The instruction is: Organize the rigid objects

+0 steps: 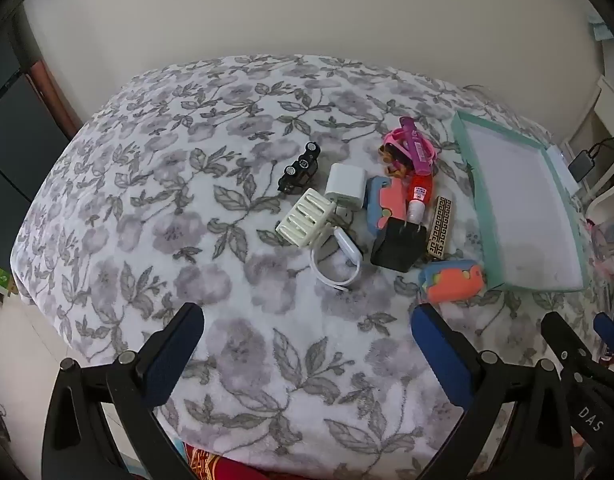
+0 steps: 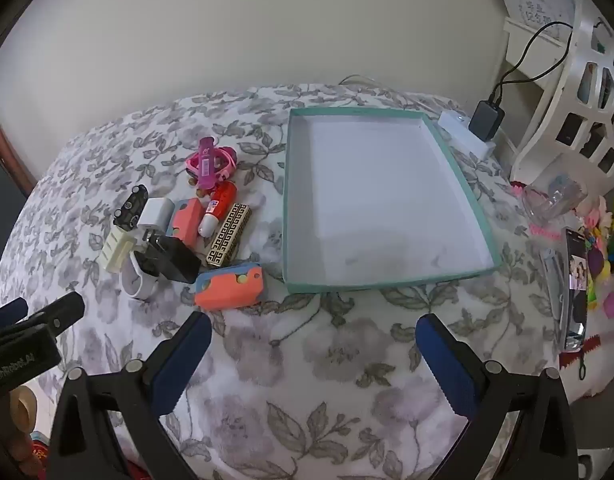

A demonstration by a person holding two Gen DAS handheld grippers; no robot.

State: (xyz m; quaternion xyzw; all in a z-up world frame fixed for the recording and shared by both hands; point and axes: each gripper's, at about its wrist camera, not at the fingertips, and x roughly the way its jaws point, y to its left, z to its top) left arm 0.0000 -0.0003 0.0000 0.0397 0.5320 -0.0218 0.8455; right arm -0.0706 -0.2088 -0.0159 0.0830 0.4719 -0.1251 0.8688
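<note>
Black charger (image 2: 486, 121), floral blanket (image 2: 307, 360), white shelf (image 2: 579, 92)

surface: floral blanket (image 2: 307, 360) | on it: teal-rimmed tray (image 2: 483, 240), cluttered small objects (image 2: 179, 232)

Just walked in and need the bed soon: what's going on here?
A person holds a gripper in each hand above a floral blanket. The left gripper and right gripper are both open and empty. A pile of small objects lies beside a teal-rimmed tray, which has nothing in it. Sorting hasn't started.
</note>
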